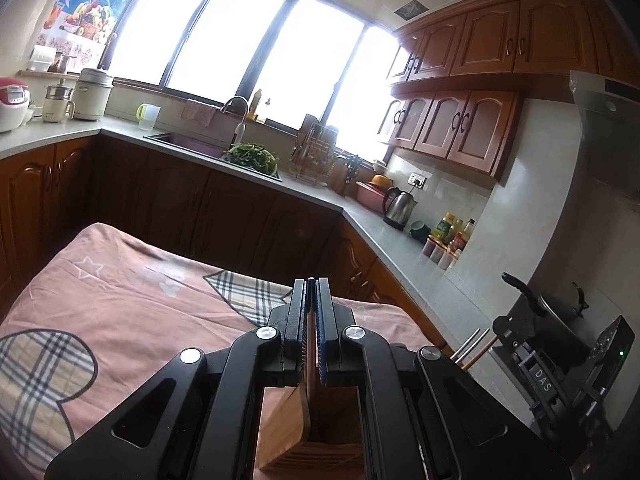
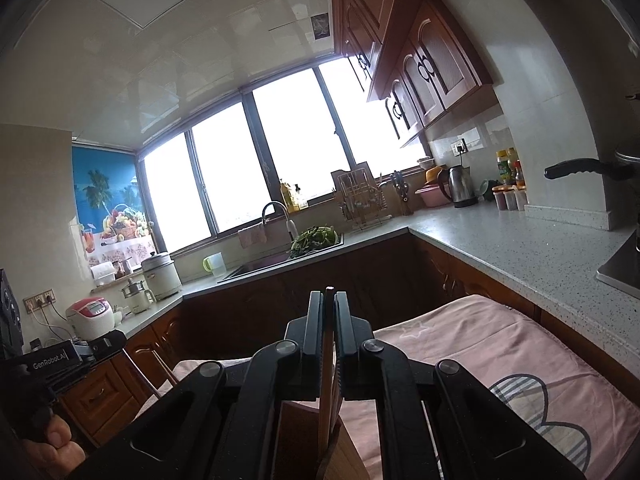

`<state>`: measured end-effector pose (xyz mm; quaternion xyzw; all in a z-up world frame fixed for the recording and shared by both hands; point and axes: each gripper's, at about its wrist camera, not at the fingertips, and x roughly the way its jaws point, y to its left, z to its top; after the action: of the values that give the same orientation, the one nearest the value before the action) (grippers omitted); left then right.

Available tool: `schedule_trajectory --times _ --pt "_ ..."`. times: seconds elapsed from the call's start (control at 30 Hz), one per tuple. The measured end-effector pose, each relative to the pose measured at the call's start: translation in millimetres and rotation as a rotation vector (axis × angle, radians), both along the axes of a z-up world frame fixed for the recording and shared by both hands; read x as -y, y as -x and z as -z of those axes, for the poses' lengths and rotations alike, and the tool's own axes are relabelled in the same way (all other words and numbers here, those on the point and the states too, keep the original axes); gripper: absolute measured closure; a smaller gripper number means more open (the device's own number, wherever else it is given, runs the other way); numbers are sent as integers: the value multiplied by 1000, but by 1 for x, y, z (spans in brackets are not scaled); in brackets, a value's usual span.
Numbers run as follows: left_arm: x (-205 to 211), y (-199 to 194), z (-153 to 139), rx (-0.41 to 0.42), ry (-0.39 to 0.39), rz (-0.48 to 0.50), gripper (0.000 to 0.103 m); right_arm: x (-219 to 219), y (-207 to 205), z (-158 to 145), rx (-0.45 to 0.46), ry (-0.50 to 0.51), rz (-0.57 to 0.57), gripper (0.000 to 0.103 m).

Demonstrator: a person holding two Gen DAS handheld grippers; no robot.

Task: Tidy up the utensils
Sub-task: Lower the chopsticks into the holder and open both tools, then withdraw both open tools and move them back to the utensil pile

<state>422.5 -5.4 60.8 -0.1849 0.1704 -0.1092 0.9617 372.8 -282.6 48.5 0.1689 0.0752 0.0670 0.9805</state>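
We see a matt pink cloth (image 1: 132, 300) and a pale wooden box (image 1: 280, 432). The kettle (image 1: 398, 208) shines as polished metal; the speckled stone surface (image 2: 520, 256) looks smooth.

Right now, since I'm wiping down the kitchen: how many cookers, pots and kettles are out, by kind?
Red and white rice cooker: 1
Cream lidded pots, small and tall: 2
Stainless steel kettle with black handle: 1
Grey pan with black handle on the hob: 1
Total: 5

a home kitchen: wooden cabinets (image 1: 476, 40) above a grey counter (image 1: 404, 240), a sink (image 1: 188, 142) with tap under wide windows (image 1: 256, 48), kettle (image 1: 398, 208) at right, rice cooker (image 1: 12, 102) far left.
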Motion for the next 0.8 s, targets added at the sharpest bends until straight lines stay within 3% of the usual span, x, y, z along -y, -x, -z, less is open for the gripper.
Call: schedule_trajectory --times 0.3,0.8 --pt "10 -7 16 -40 -24 17 99 -2 -12 20 -85 -17 -14 97" --pt "8 -7 10 -69 -28 32 99 1 -14 17 -135 -41 -27 89"
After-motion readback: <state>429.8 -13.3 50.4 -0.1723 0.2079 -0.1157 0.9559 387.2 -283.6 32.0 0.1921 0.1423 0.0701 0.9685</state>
